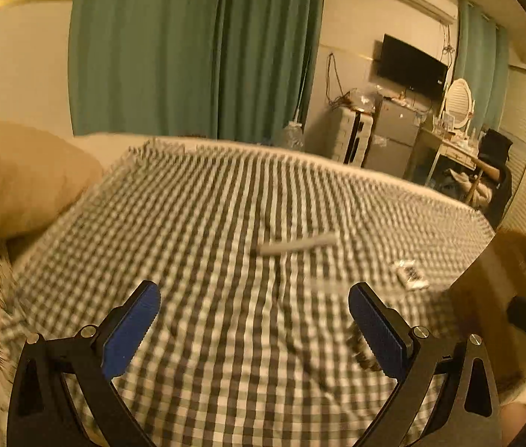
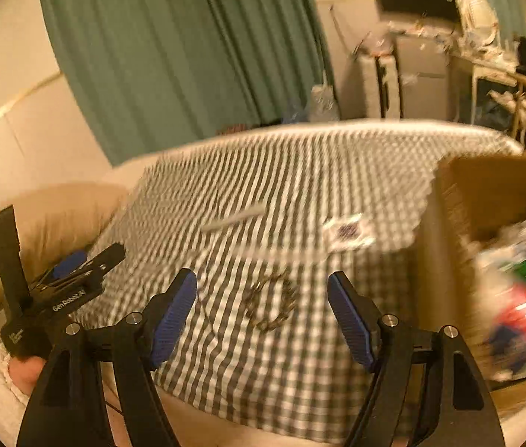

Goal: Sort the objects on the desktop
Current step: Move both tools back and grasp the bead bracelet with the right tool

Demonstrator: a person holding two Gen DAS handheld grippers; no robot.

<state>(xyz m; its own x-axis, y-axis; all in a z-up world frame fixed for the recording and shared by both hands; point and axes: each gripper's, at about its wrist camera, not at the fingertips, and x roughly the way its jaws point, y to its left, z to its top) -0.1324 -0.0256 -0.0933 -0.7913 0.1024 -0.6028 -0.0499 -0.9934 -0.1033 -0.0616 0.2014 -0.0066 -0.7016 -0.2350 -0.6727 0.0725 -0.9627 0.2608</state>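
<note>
Both claws wide apart and empty over the checkered cloth [image 1: 225, 335]. Right claw [image 2: 263, 314] hangs just above the chain bracelet [image 2: 272, 305], lined up to straddle it. Left claw [image 1: 254, 320] waits short of the grey pen [image 1: 298, 244] and small packet [image 1: 410, 275]. The cardboard box [image 2: 460, 186], already holding items, sits at the right, likely the drop spot.

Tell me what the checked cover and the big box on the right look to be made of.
The checked cover looks like woven fabric, matte: it wrinkles and drapes over the edge, though blur hides the weave. The box looks like plain brown cardboard, dull and unprinted, with a thin upright wall and a folded flap at its rim.
</note>
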